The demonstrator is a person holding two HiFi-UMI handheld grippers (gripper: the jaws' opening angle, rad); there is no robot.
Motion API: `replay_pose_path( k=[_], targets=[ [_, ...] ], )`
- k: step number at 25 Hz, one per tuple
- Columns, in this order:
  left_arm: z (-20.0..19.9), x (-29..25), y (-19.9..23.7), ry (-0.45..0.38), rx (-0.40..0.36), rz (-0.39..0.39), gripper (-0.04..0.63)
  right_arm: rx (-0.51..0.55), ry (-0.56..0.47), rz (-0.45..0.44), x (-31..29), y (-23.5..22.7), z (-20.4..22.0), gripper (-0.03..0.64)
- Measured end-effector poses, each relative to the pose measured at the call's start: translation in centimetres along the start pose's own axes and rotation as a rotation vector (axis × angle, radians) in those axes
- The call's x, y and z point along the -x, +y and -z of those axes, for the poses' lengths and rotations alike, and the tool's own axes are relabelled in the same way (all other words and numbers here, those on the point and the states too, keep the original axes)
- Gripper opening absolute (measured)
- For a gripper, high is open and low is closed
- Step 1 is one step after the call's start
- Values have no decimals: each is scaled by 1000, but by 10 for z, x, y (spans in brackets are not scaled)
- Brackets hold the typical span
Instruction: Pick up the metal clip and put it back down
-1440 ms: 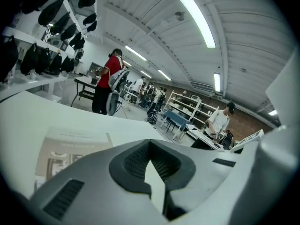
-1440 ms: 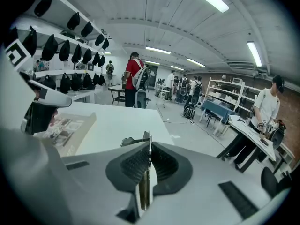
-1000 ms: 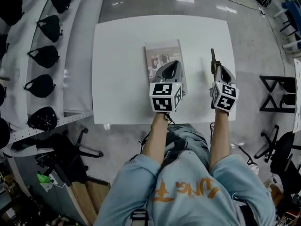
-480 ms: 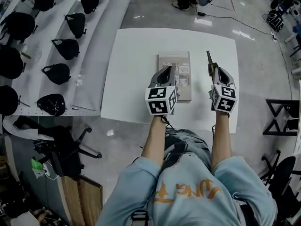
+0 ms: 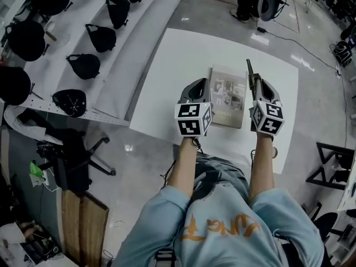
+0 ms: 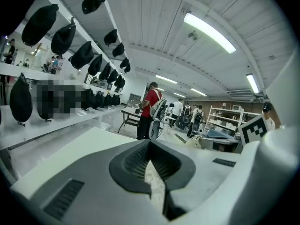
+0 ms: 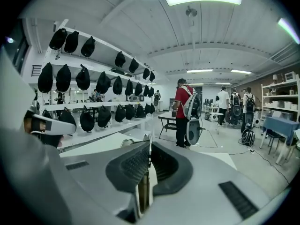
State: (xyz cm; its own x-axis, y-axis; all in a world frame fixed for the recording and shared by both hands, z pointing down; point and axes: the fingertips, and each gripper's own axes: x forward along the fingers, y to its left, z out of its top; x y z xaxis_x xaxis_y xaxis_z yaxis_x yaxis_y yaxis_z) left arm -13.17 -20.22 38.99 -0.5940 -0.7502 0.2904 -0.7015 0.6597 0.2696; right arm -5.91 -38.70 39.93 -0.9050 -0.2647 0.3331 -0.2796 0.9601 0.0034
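Observation:
The metal clip (image 5: 250, 71) is a thin dark strip that sticks forward out of my right gripper (image 5: 256, 83), which is shut on it over the white table (image 5: 167, 65). In the right gripper view the clip (image 7: 142, 191) shows as a brownish strip pinched between the jaws of the right gripper (image 7: 149, 146). My left gripper (image 5: 202, 85) hovers at the left edge of a printed booklet (image 5: 229, 96). In its own view the left gripper (image 6: 150, 146) has its jaws together with nothing between them.
The booklet lies flat on the table between the two grippers. Shelves with several black caps (image 5: 100, 36) run along the table's left side. A black chair (image 5: 72, 163) stands below the shelves, and a black stand (image 5: 334, 163) at the right. People (image 7: 183, 111) stand far off.
The head view has swung, so the table sits more to the right and turned. Both grippers now lie further left relative to the booklet. The right gripper still holds the clip.

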Motion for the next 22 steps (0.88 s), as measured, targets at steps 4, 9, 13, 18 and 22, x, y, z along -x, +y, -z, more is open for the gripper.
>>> replay_pose_path(
  k=[4, 9, 13, 18, 22],
  targets=[
    [-11, 4, 43, -18, 51, -38, 9, 18, -7, -44, -22, 36, -15, 32],
    [-34, 3, 81, -53, 74, -46, 9, 38, -9, -68, -48, 70, -34, 32],
    [-39, -5, 120, -45, 94, -59, 9, 58, 7, -81, -74, 99, -40, 32],
    [-39, -16, 167, -22, 119, -77, 9, 77, 43, -94, -109, 132, -39, 32],
    [-41, -23, 200, -7, 120, -98, 9, 90, 65, -113, -135, 157, -38, 32]
  ],
)
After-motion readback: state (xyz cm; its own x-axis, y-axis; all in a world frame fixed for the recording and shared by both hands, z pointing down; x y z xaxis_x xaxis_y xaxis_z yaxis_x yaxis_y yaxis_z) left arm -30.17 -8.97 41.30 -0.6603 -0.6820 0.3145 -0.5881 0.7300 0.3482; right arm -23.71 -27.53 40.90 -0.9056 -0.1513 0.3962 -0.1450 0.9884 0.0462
